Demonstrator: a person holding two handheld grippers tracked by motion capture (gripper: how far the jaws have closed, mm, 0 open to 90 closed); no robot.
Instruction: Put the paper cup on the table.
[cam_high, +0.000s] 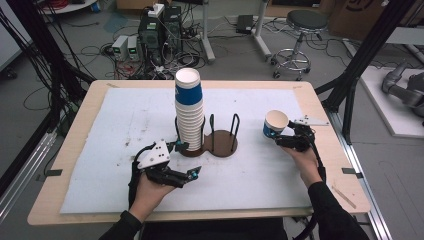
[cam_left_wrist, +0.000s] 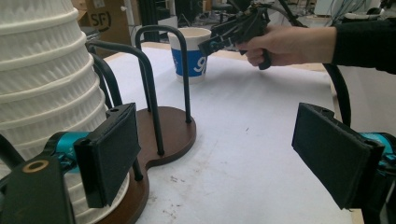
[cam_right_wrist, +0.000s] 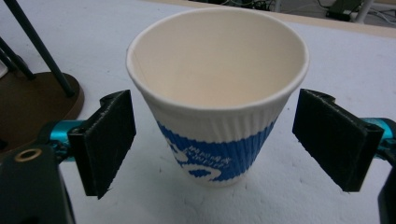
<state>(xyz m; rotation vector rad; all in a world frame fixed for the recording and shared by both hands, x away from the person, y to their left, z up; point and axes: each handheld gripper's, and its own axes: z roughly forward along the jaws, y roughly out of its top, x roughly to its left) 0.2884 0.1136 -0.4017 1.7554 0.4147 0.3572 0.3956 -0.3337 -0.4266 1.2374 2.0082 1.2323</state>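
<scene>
Upright on the white mat (cam_high: 125, 125), at the right side of the table (cam_high: 75, 130), stood a single paper cup (cam_high: 275, 123), ribbed and tapered, cream inside with a blue printed band round its lower wall. The right gripper (cam_high: 283, 138) sat level just behind it, held by a hand (cam_high: 306, 161) in a dark sleeve; in the right gripper view its two flat black pads stood wide on either side of the cup (cam_right_wrist: 219, 107), apart from the wall, gripping nothing.

Near the middle rose a tall stack of cups (cam_high: 189, 111), same ribbed paper, seated in a dark brown wooden holder (cam_high: 220, 144) with thin black wire hoops. The left gripper (cam_high: 187, 161) lay low beside the stack's foot, tilted rightward, its jaws open with nothing between them; one pad stood close to the stack (cam_left_wrist: 42, 93).

The table was pale wood with rounded corners. Beyond it were grey floor, tangled cables, computer boxes (cam_high: 159, 31) and a round stool (cam_high: 300, 35).
</scene>
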